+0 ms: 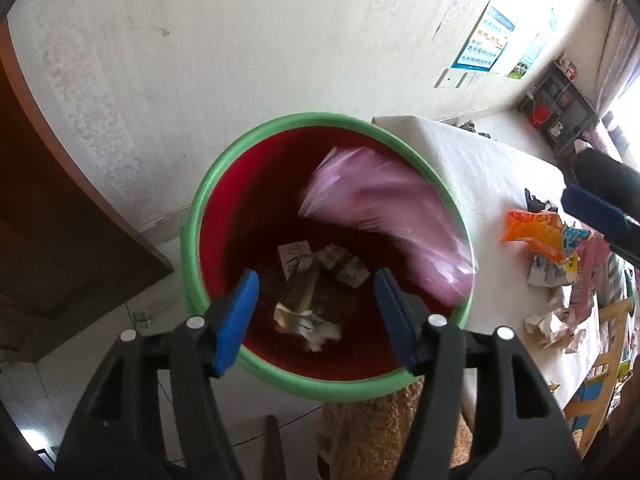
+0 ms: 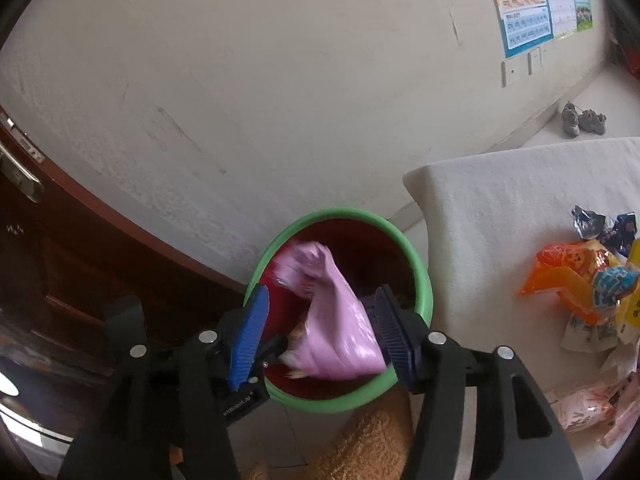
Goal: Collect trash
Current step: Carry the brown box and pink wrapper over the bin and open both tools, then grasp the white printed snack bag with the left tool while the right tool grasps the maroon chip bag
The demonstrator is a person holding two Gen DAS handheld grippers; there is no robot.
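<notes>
A red bin with a green rim (image 1: pixel 208 200) (image 2: pixel 424 280) stands beside the white-covered table. A pink plastic bag (image 1: pixel 384 216) (image 2: pixel 340 332) is blurred in motion, over the bin's mouth, free of both grippers. Crumpled paper scraps (image 1: pixel 308 304) lie at the bin's bottom. My left gripper (image 1: pixel 316 312) is open and empty above the bin. My right gripper (image 2: pixel 320 328) is open with the pink bag between its jaws, not pinched; one of its fingers (image 1: pixel 592 216) shows at the right of the left wrist view.
More trash lies on the table (image 2: pixel 500 200): an orange snack wrapper (image 1: pixel 532 232) (image 2: pixel 568 276), crumpled papers (image 1: pixel 552 324) and pink wrappers (image 2: pixel 592 408). A brown door (image 2: pixel 60 280) is at left. A fuzzy tan stool (image 1: pixel 372 432) stands below the bin. Shoes (image 2: pixel 580 120) lie by the wall.
</notes>
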